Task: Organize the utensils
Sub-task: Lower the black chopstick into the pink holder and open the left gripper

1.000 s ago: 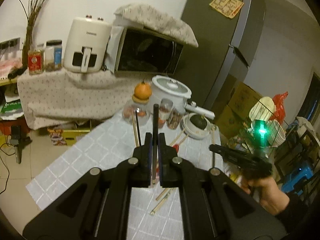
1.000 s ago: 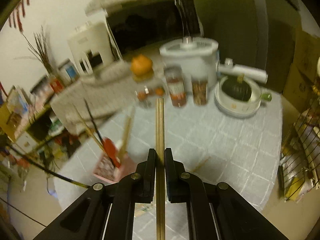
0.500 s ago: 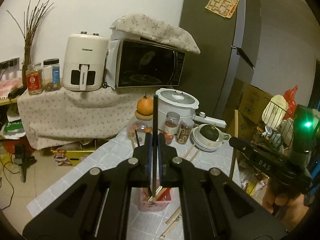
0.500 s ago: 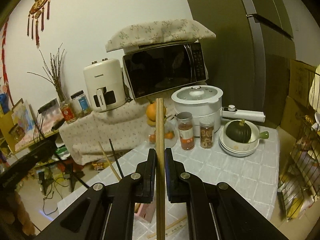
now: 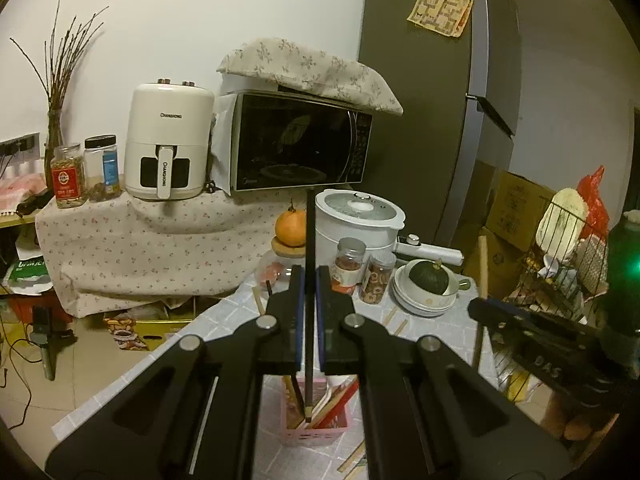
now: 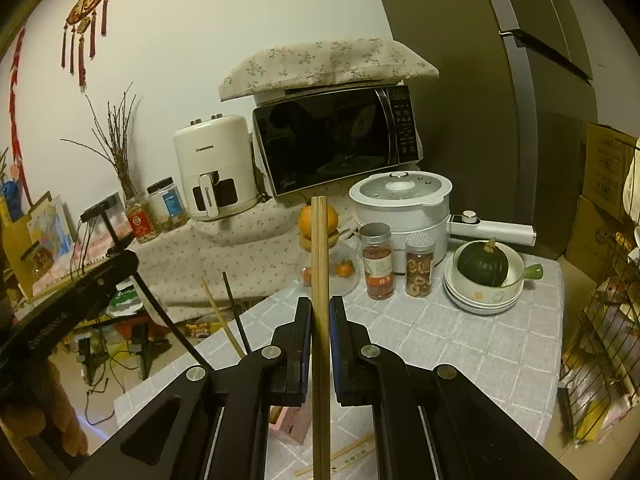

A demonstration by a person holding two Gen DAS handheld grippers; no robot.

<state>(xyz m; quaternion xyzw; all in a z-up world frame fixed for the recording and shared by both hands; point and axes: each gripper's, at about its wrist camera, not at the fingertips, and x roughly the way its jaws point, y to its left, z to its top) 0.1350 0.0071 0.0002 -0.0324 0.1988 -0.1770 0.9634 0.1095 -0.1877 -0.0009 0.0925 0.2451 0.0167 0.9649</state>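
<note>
**Both tools clamped on chopsticks over the pink holder**

Left wrist view: left tool at frame centre, clenched on a black chopstick held upright. Its lower tip sits at the mouth of the pink holder, bottom centre, among wooden and red sticks already inside. Holder stands on the checked worktop. Loose wooden chopsticks lie on the cloth right of centre. Behind them: white cooker, two spice jars, a bowl stack with a green squash. Right tool at right edge, gripping a wooden chopstick upright.

Right wrist view: right tool at lower centre, clenched on the wooden chopstick, which runs vertically through the frame's middle. A corner of the pink holder shows below the fingers, mostly hidden. Left tool at left edge; from here its grip cannot be told. Paper-wrapped chopsticks lie on the worktop at bottom
</note>
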